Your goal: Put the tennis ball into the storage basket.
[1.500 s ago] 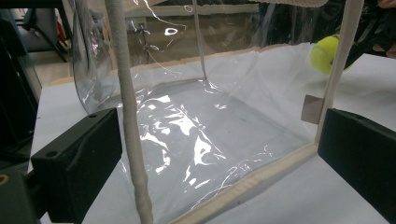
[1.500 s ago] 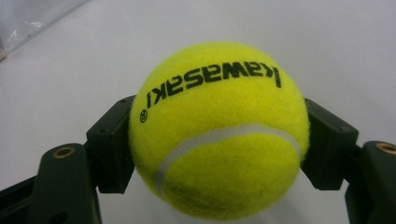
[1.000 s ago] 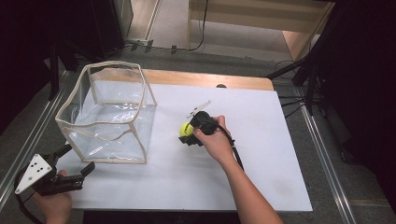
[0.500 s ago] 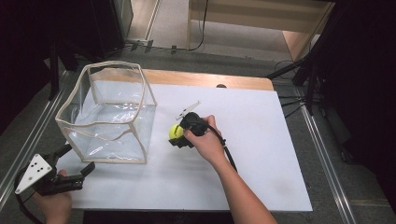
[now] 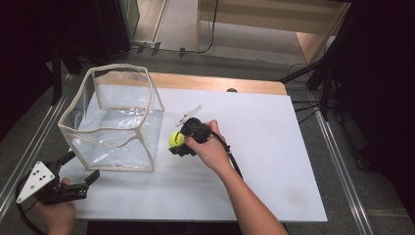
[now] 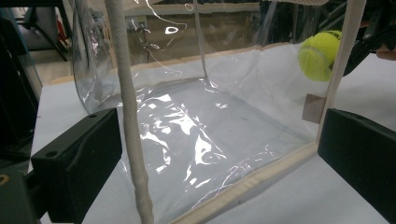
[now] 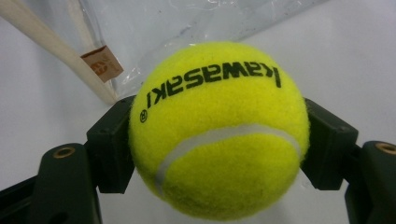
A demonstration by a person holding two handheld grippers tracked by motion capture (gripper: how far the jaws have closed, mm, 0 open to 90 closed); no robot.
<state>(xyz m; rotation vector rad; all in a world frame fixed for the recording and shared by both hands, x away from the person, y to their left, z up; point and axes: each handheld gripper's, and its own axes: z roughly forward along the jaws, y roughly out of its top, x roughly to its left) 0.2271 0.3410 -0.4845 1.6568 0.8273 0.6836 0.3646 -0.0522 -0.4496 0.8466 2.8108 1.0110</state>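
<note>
Fingers (image 7: 109,149) of the right gripper (image 5: 180,142) press on both sides of a tennis ball (image 7: 218,128), which sits squarely between them and fills the gap. Ball: bright yellow felt, a pale curved seam, black lettering printed upside down in the right gripper view. It is held just beside the right-hand wall of a clear plastic box (image 5: 115,122), near that box's front right corner post, above the white worktop (image 5: 274,147). A small brown tag (image 7: 102,64) hangs on the box wall close to the ball. Right of the hand, the worktop lies bare out to its right edge and front right corner. Left gripper (image 5: 80,174) rests at the front left corner of the worktop, jaws standing wide apart and gripping nothing, facing the box's near left corner; its fingers (image 6: 79,161) bracket the cream-trimmed post (image 6: 130,116) without touching it.
</note>
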